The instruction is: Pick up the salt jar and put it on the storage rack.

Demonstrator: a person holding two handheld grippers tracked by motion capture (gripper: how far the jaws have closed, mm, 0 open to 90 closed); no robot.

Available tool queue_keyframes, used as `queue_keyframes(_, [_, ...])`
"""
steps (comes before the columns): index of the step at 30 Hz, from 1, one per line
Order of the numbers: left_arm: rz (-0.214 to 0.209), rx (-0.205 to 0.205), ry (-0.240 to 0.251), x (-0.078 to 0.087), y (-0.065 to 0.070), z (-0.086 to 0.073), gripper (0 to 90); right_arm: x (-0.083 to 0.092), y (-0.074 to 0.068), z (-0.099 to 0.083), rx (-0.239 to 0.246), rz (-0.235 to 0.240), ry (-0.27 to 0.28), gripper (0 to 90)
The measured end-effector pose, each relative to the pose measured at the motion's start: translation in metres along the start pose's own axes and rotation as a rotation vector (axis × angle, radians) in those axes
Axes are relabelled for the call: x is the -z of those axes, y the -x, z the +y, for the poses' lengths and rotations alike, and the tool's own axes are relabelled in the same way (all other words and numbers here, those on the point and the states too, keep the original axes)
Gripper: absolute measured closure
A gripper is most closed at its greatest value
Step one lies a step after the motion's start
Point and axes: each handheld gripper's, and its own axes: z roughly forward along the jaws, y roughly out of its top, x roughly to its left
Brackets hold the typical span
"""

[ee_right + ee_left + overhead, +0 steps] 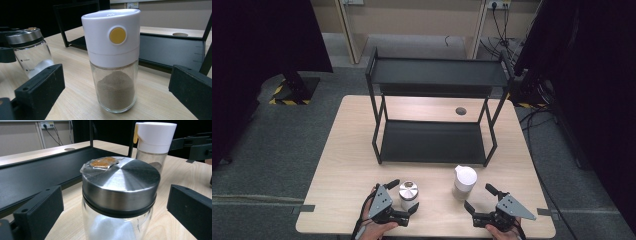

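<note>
A wooden table (347,165) is seen from above, and a black two-tier rack (435,107) is stood across its middle, the lower shelf lying on the tabletop. Two jars are placed in front of the rack near the table's front edge, apart from each other. The taller jar (112,60), capped in white with a yellow round button, is stood upright and is partly filled with brown powder; the steel-lidded jar (120,197) is shorter, of clear glass, with white powder in its bottom and a torn orange sticker on its lid. The left gripper (404,197) is held at the front edge with its jaws spread wide on either side of the steel-lidded jar; in the left gripper view the jar is seen centred between the jaws, with clear gaps on both sides, so nothing is gripped. The right gripper (478,197) is likewise spread wide and is pointed at the tall jar, which in the right gripper view is seen between the two jaws and a little beyond their tips, untouched. The person's hands are seen at the bottom edge of the high view
</note>
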Motion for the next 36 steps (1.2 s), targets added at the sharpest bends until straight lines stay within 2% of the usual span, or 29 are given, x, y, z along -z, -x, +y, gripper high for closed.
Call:
queue_keyframes(9, [-0.004,-0.004,-0.004,-0.004,0.001,0.0,2.0,0.0,0.0,0.0,0.0,0.0,0.0,0.4])
queue_keyframes(18, [0.002,0.0,-0.021,-0.01,0.002,0.001,7.5,0.001,0.001,0.0,0.0,-0.001,0.004,0.4])
queue_keyframes(27, [0.005,-0.002,-0.031,-0.013,0.0,0.001,18.1,0.001,0.001,0.0,-0.002,-0.002,0.005,0.5])
queue_keyframes(32, [-0.004,-0.001,-0.036,-0.013,-0.001,0.001,24.4,0.001,0.001,0.0,-0.003,-0.002,0.005,0.5])
queue_keyframes(34, [-0.01,-0.009,-0.039,-0.013,-0.001,0.001,29.5,0.001,0.001,0.001,-0.005,-0.004,0.002,0.5])
queue_keyframes(36, [-0.01,-0.008,-0.039,-0.013,-0.002,0.001,30.3,0.001,0.001,0.0,-0.006,-0.004,0.001,0.5])
